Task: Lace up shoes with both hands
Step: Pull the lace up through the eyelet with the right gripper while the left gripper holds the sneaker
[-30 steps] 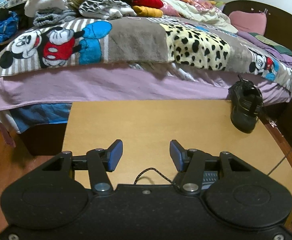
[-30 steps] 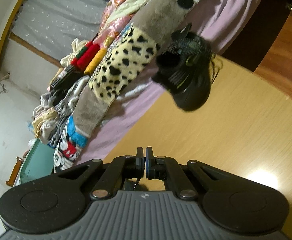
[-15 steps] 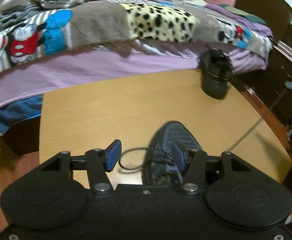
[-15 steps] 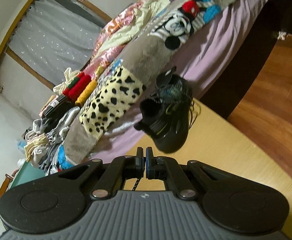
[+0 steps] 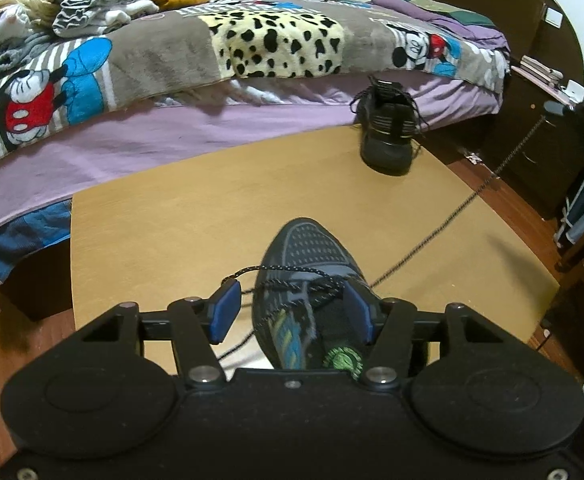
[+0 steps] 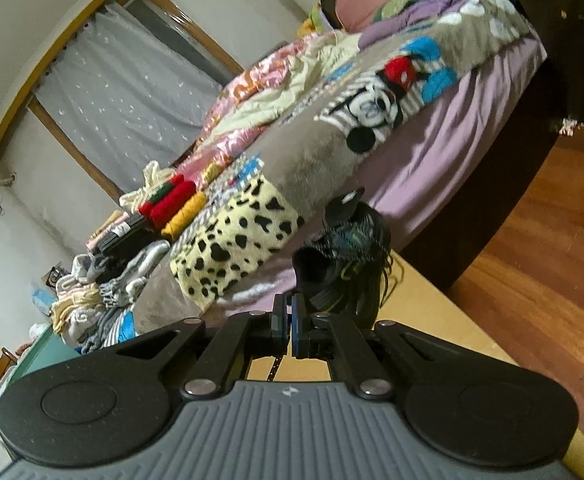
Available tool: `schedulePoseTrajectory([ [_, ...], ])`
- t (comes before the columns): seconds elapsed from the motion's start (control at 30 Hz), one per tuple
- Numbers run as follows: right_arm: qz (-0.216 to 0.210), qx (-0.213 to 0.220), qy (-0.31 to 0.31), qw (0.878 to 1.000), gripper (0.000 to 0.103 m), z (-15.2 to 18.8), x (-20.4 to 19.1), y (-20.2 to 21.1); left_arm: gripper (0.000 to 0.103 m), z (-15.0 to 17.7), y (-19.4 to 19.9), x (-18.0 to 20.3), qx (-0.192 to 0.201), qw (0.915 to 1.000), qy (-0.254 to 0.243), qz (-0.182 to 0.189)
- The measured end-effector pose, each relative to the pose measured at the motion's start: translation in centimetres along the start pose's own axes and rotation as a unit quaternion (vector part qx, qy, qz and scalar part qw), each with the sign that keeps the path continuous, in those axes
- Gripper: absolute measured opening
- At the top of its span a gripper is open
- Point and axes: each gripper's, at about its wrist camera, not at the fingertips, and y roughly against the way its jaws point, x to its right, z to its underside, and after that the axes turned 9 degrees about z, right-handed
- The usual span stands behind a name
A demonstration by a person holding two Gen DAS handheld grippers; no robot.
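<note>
Left gripper [image 5: 287, 310] jaws half-open, unclamped, straddling dark mesh sneaker [image 5: 308, 276] on tan wooden desk [image 5: 163, 232]; right gripper [image 6: 287, 322] jaws pinched on speckled black lace [image 5: 444, 224].

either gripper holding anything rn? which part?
Right gripper: shut on the shoelace, which runs taut back to the near shoe; where along it cannot be told. Left gripper: holds nothing, opening, fingers straddling that shoe.
</note>
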Motion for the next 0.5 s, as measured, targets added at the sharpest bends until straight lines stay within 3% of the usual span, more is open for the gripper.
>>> schedulePoseTrajectory([
  [0.5,0.007,0.045,-0.018,0.999,0.004,-1.5,-0.2,5.7,0.057,3.1,4.5,2.1,0.031,0.9991,0.028,-0.008],
])
